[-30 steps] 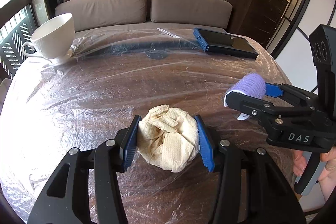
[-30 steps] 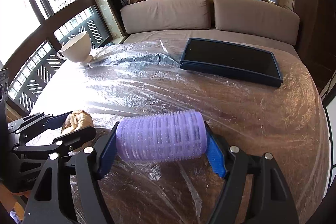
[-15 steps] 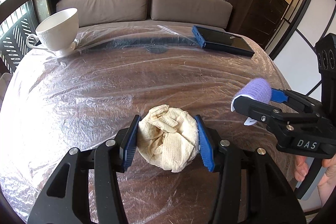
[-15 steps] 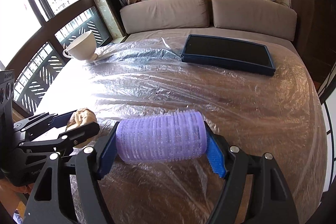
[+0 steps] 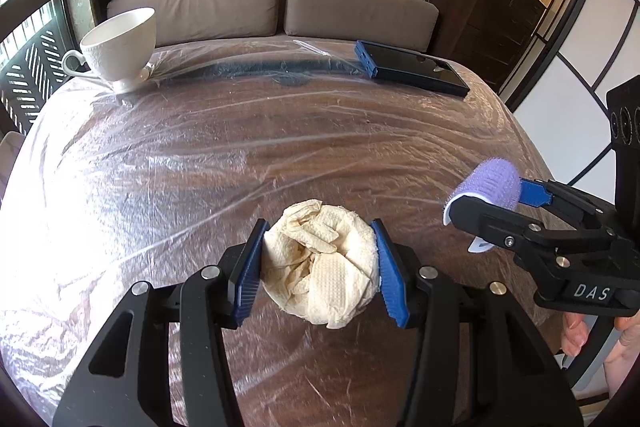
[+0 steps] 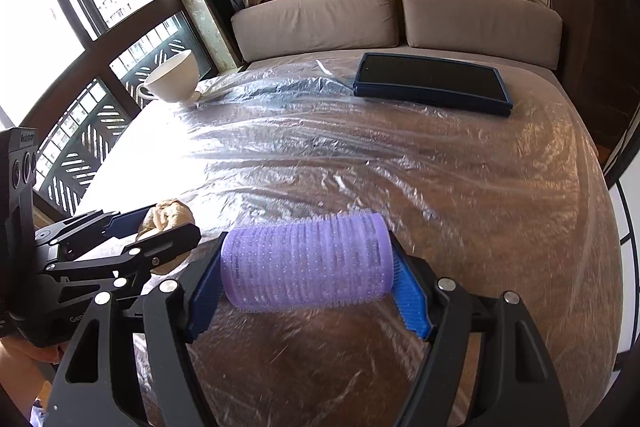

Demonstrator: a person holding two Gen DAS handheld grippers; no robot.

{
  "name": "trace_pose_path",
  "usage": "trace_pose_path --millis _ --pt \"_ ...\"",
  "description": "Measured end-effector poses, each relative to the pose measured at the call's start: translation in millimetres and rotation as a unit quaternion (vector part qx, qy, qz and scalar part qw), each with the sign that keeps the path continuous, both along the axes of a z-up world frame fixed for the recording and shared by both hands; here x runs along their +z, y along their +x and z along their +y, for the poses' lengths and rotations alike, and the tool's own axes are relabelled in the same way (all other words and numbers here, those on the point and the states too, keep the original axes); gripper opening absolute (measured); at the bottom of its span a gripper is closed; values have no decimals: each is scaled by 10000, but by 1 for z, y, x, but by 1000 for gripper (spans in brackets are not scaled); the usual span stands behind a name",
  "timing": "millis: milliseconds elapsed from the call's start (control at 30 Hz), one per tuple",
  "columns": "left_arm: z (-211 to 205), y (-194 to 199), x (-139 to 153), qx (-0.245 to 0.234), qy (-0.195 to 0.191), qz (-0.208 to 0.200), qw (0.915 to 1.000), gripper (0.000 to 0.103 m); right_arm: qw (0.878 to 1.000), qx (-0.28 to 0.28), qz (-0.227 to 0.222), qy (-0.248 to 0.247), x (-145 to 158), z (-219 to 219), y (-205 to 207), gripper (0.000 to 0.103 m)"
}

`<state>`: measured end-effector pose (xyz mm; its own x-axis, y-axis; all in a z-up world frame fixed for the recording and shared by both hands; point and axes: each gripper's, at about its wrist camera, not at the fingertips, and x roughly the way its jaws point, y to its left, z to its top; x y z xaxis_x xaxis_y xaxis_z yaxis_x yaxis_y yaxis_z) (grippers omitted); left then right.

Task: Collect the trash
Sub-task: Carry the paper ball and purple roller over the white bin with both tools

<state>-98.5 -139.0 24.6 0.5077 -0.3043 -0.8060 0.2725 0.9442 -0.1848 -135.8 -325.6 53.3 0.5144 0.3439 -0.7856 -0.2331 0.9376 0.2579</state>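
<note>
Nearest us, our left gripper (image 5: 320,267) is clamped on a crumpled tissue (image 5: 322,269), its blue pads pressing both sides, held above the surface (image 5: 248,155). Beside it, our right gripper (image 6: 306,275) is clamped on a purple roller (image 6: 306,263), gripped end to end, also clear of the surface. A hand (image 5: 600,339) shows under that gripper's handle. Wrinkled clear film (image 6: 360,155) covers the wooden top. At the far edge, a white cup (image 5: 120,47) stands on the left and a dark blue tray (image 6: 432,83) lies on the right, well apart. Behind them runs a brown sofa (image 5: 272,7).
</note>
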Motion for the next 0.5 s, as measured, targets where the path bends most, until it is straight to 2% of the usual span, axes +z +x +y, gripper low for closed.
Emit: trace_pose_path --millis 500 --pt "6 -34 4 82 5 64 9999 52 9999 69 60 131 6 -1 -45 72"
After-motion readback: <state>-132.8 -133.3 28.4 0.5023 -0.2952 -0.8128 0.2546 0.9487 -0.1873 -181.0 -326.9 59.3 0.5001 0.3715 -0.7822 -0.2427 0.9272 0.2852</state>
